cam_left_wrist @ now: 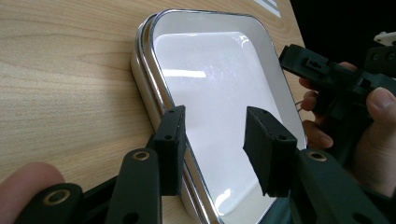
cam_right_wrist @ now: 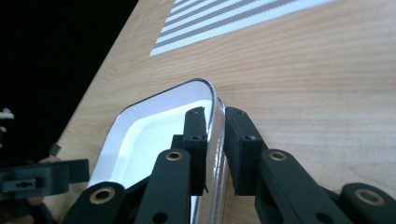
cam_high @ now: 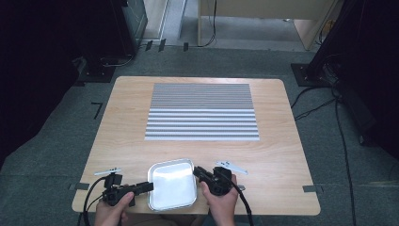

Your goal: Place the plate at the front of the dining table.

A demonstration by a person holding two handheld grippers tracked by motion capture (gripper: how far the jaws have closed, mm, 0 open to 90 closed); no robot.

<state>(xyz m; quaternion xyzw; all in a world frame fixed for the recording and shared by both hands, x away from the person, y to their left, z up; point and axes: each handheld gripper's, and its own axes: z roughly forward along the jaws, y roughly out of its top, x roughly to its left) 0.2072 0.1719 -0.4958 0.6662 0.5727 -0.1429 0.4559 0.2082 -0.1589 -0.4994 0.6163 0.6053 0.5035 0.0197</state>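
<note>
While the metal tray (cam_high: 172,184) lies at the near edge of the worktop (cam_high: 282,155), well short of the striped mat (cam_high: 202,112), the right tool (cam_right_wrist: 215,123) pinches the tray's right rim between narrow jaws. The left tool (cam_left_wrist: 215,126) straddles the tray's left rim, its jaws apart and not pressing.

A shallow white rectangular metal tray (cam_high: 172,184) lies on the light wooden desk (cam_high: 117,127) at the middle of its near edge. A grey-and-white striped rectangular mat (cam_high: 202,112) lies farther off, at the desk's middle and far half, well apart from the tray. The left tool (cam_high: 147,187) straddles the tray's left rim; the right tool (cam_high: 197,172) straddles its right rim near the far right corner.
</note>
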